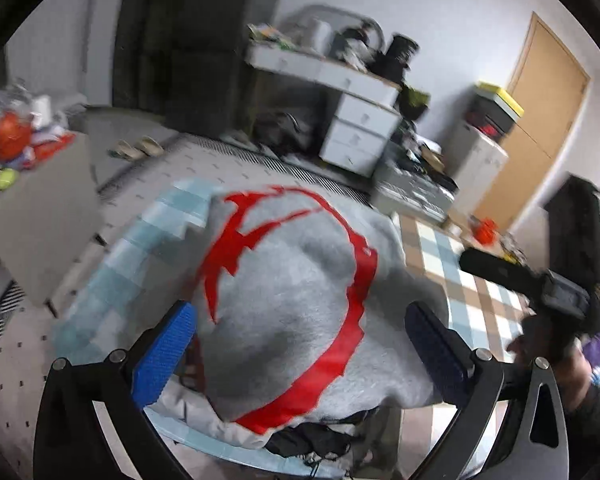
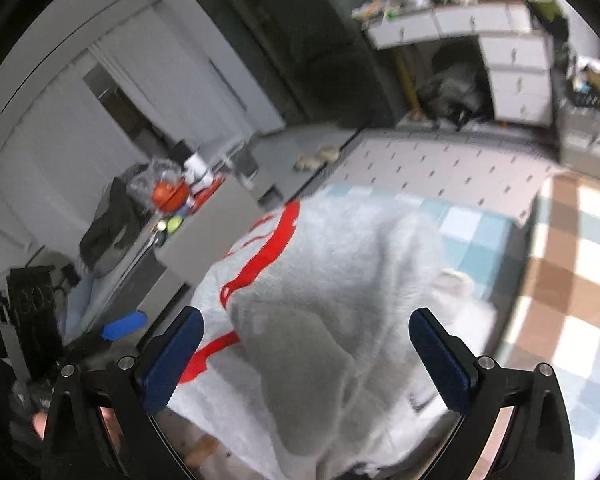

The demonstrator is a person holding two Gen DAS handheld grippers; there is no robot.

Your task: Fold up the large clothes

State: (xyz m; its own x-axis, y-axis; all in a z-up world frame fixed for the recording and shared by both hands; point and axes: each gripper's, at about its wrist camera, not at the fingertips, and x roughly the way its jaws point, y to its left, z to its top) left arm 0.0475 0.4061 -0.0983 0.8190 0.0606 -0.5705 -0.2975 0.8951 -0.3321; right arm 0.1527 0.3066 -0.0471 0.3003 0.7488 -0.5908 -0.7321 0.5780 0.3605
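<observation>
A grey sweatshirt (image 1: 292,312) with a red ring-shaped print lies bunched on a blue checked cloth (image 1: 140,248) over the table. My left gripper (image 1: 300,354) hovers over its near part, jaws wide open, blue pads (image 1: 164,356) on either side of the fabric without pinching it. The right wrist view looks down on the same sweatshirt (image 2: 320,300), its plain grey folds humped up in the middle. My right gripper (image 2: 306,360) is open too, with nothing held between its fingers. In the left wrist view a hand holds the right gripper (image 1: 540,288) at the far right.
A brown and white checked cloth (image 1: 460,272) covers the table on the right. A grey box (image 1: 40,216) stands at the left with orange and red clutter behind it. White drawers (image 1: 360,128), a desk and a wooden door (image 1: 540,120) are at the back.
</observation>
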